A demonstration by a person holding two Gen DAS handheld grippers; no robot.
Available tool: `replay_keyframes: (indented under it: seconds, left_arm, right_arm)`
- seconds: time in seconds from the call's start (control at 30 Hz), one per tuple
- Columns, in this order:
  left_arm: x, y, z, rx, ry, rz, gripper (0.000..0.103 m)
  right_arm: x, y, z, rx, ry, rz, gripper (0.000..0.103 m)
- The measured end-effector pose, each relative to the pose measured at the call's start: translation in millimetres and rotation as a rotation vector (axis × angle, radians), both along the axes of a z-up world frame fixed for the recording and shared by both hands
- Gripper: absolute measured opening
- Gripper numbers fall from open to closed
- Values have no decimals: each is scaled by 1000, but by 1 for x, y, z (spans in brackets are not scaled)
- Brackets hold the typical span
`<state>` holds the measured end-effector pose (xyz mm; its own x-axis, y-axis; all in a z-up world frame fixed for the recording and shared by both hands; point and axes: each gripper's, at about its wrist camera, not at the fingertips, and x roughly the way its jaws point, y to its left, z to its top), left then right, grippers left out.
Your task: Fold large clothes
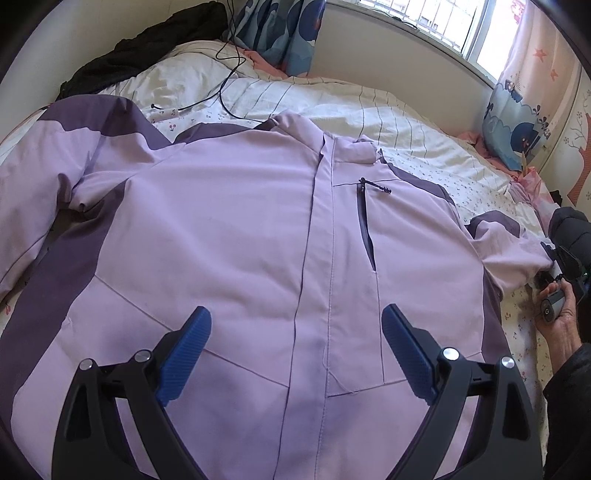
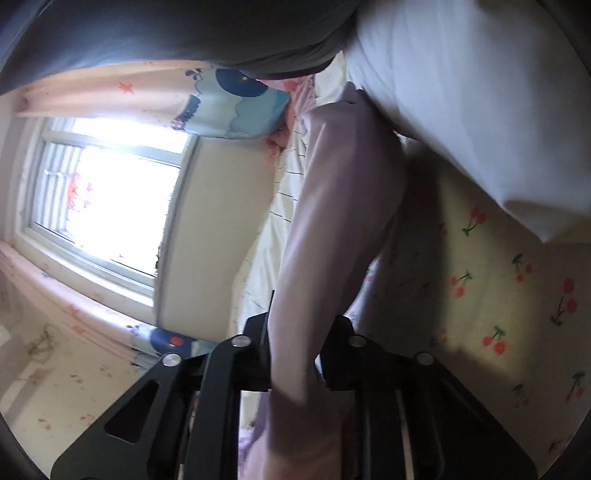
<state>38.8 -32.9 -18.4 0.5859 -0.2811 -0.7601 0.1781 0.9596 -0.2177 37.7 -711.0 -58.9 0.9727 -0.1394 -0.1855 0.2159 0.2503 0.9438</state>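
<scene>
Left wrist view looks down between the left gripper (image 1: 295,350), whose blue ribbed pads (image 1: 186,356) stand wide apart and hold nothing, hovering over the lower front of the lilac jacket with dark purple panels (image 1: 229,229). That large soft jacket lies face up and spread flat on the bed with the cherry-print sheet (image 1: 524,332), its long axis running away from the fingers, hem nearest and collar toward the far edge by the window (image 1: 458,26). One sleeve reaches out to the bed's left edge, the other to the right edge, where a hand (image 1: 557,314) holds the right gripper (image 1: 554,264) at the cuff, so that hand is the nearer to this sleeve. Right wrist view shows the right gripper (image 2: 291,354) closed on the lilac sleeve (image 2: 332,221), the fabric pinched between the jaws and stretching away from them toward the jacket body. The fold probably turns on carrying this sleeve inward across the chest.
</scene>
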Motion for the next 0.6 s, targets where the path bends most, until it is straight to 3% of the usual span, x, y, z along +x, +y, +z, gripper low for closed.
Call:
replay_keyframes:
  seconds: [0.17, 0.3, 0.43, 0.6]
  left_arm:
    - [2, 10, 2, -26, 10, 27, 90]
    - [3, 18, 3, -48, 20, 46, 90]
    - [3, 30, 7, -66, 20, 64, 90]
    - [4, 54, 16, -103, 7, 112, 90]
  right_arm:
    - [-13, 19, 0, 92, -166, -10, 13]
    - [0, 53, 24, 80, -257, 66, 13]
    - [16, 96, 76, -29, -321, 183, 13]
    - [35, 159, 146, -232, -335, 310, 12]
